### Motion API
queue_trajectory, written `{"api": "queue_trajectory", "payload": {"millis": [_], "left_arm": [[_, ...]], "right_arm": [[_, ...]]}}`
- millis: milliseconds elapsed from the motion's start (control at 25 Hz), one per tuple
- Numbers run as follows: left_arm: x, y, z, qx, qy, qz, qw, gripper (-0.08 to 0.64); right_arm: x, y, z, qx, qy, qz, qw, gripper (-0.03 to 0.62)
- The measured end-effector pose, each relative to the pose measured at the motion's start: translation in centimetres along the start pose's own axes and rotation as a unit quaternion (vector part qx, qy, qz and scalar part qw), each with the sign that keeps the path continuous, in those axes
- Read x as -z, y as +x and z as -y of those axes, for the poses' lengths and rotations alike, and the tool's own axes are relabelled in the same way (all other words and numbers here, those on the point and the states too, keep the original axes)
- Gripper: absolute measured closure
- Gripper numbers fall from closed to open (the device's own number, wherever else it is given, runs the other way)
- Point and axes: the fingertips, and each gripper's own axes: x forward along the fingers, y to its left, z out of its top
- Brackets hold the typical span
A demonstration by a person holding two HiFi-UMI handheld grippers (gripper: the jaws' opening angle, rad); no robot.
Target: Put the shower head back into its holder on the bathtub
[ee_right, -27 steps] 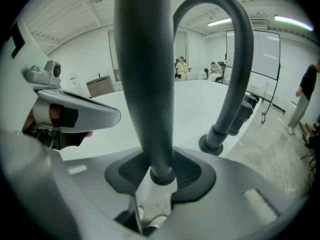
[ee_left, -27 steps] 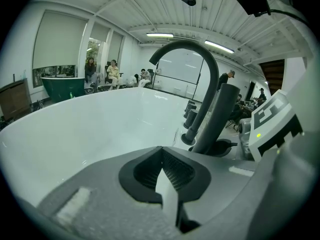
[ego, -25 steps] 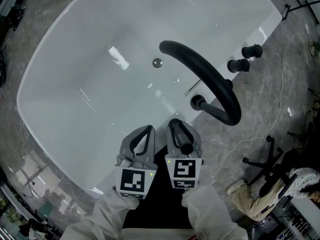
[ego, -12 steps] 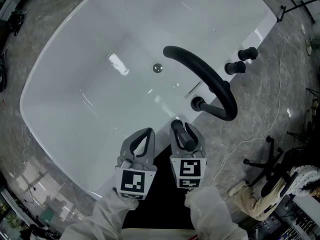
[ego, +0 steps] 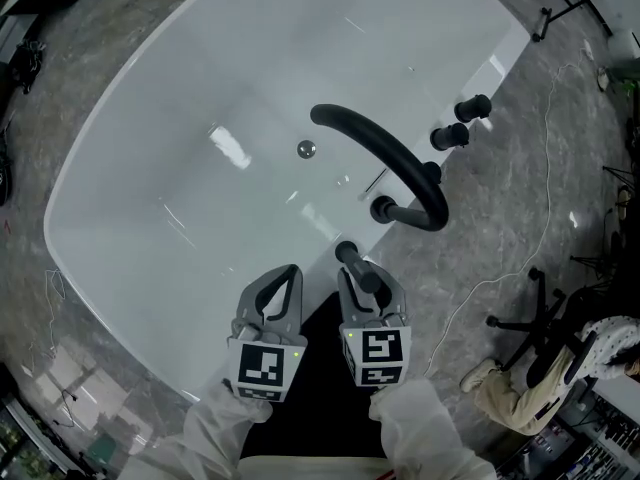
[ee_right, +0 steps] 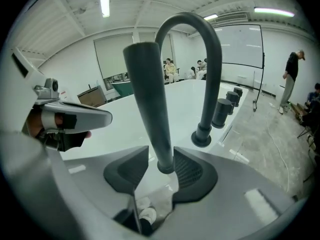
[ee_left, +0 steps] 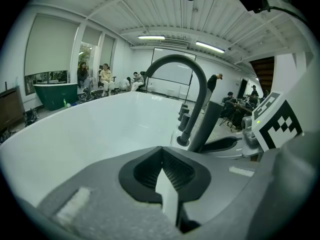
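Right gripper [ee_right: 161, 154] jaws, just narrowing, flank shower head [ee_right: 150, 99].

White bathtub [ego: 150, 168], dark grey shower head [ee_right: 150, 109]

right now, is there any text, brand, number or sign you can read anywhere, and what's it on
No words, brands or numbers can be read in any view.
On the left marker cube: a black-and-white square pattern, not text.
On the right marker cube: the same kind of pattern, not text.
On the bathtub, faucet and shower head: no print visible.
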Motion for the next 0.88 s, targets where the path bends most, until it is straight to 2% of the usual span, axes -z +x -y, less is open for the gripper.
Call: {"api": "queue_trajectory", "payload": {"millis": [400, 640, 880], "left_arm": [[-3.2, -3.4, -0.4, 0.006, 0.022, 0.006, 0.9997, 0.568], [-6.7, -5.6, 0.0, 0.018, 0.034, 0.021, 0.9991, 0.568], [-10.1, -8.7, -0.2, 0.015, 0.03, 0.038, 0.9987, 0.568]], "right_arm": [[-2.0, -5.5, -0.1, 0.008, 0.02, 0.006, 1.0, 0.474], [-5.3, -8.9, -0.2, 0.004, 0.045, 0.028, 0.999, 0.488], [-9.7, -13.1, 0.0, 0.012, 0.045, 0.059, 0.997, 0.495]]}}
